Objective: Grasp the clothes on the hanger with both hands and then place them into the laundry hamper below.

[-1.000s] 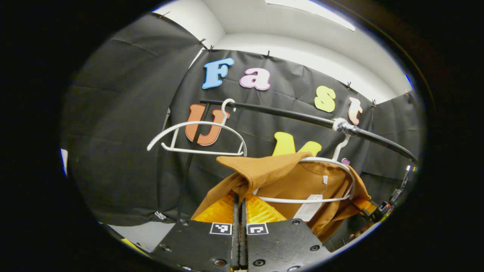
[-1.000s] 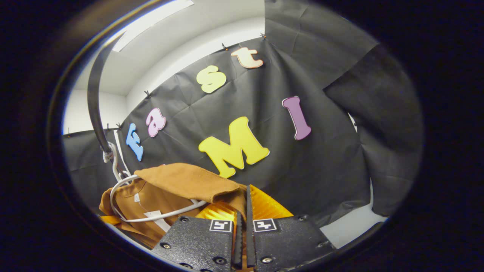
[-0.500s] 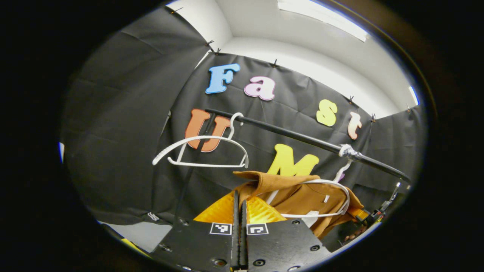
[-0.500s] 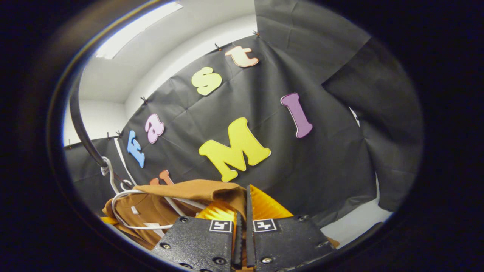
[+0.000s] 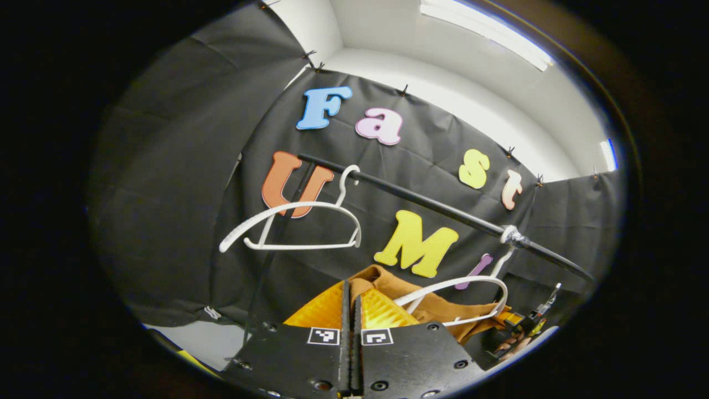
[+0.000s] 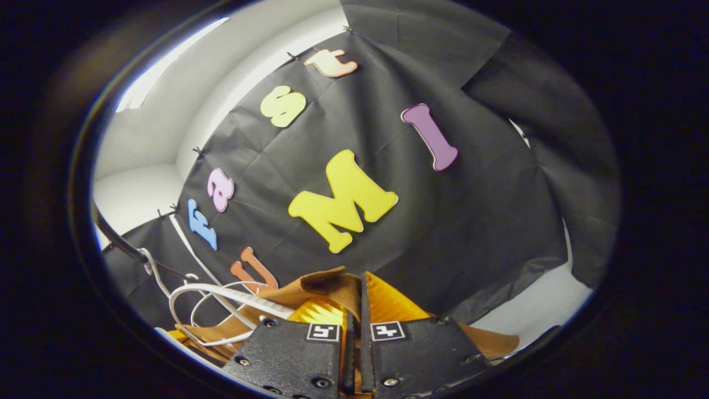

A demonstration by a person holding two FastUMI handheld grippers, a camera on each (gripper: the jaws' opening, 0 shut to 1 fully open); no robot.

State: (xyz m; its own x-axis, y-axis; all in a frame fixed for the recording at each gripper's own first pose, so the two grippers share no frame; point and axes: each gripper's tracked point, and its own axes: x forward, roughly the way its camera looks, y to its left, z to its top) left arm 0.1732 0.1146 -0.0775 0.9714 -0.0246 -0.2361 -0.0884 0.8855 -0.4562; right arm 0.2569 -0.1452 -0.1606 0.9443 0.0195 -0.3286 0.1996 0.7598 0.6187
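Your left gripper (image 5: 350,302) is clenched on the soft tan-brown cloth garment (image 5: 437,307), your right gripper (image 6: 356,302) too. The garment sags below the white plastic hanger (image 5: 460,288) on the black rail (image 5: 421,199). Hamper drop remains.

At the bottom of the left gripper view, the left gripper (image 5: 350,310) is seen as two broad, black, rough-textured plates, each fitted with dark round screws and a small square black-and-white marker near its inner top corner. The same build is shown by the right gripper (image 6: 354,310) in the right gripper view: grainy black plates, round screws, paired square markers.
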